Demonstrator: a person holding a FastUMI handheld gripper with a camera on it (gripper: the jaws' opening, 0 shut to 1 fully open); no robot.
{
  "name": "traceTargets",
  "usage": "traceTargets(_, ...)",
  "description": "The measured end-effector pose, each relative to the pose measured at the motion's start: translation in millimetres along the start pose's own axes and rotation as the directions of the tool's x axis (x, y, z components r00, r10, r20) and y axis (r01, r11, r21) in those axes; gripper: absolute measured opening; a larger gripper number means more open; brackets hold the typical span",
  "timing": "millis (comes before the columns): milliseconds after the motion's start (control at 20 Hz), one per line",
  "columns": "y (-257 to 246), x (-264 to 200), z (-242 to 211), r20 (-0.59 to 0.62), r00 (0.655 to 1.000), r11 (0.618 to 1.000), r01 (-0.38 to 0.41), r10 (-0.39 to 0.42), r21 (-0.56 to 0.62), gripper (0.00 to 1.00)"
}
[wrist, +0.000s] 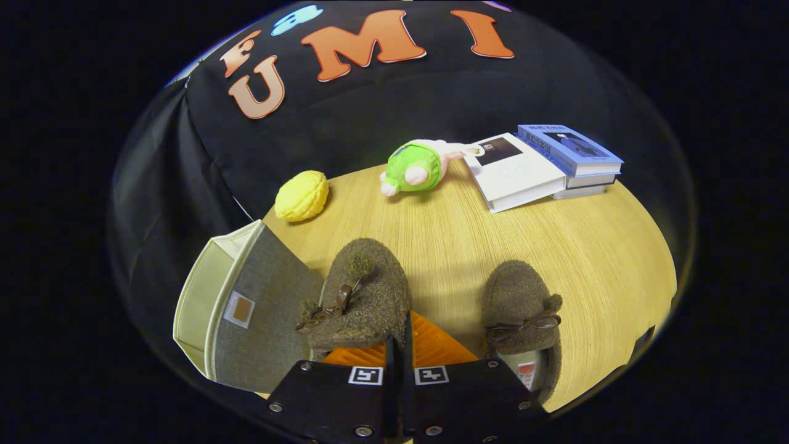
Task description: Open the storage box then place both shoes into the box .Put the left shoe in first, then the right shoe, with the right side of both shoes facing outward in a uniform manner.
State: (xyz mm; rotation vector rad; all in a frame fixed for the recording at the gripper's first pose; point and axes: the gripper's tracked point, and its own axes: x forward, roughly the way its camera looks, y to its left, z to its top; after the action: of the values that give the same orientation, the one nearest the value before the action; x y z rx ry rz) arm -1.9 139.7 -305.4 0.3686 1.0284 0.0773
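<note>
On the wooden table (573, 246), two fuzzy brown slippers with little bows sit side by side. The gripper (399, 345) has its fingers squeezed together on the back edge of the left-hand slipper (363, 296), which looks tipped up a bit. The other slipper (521, 308) sits just to the right, flat on the wood. Right next to the held slipper, on its left, is the grey fabric storage box (259, 308), cream lining showing. Further back there's a yellow toy (302, 195), a green and pink plush (419, 166) and a stack of books (542, 166).
</note>
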Motion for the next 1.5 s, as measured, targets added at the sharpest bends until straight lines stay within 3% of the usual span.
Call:
traceTargets(550,142.1,-42.6,58.5,0.079,0.986,0.985,-0.137,0.146,-0.1,0.04)
traceTargets(900,224.1,-29.4,51.3,0.027,0.976,0.969,-0.21,0.215,-0.132,0.04)
traceTargets(1350,255.9,28.3,-4.7,-0.135,0.981,0.977,-0.159,0.14,-0.143,0.04)
traceTargets(1450,256.5,37.4,-23.8,-0.212,0.97,0.982,-0.146,0.119,-0.118,0.08)
traceTargets(1500,259.3,39.3,-30.9,-0.239,0.962,0.982,-0.161,0.133,-0.102,0.17)
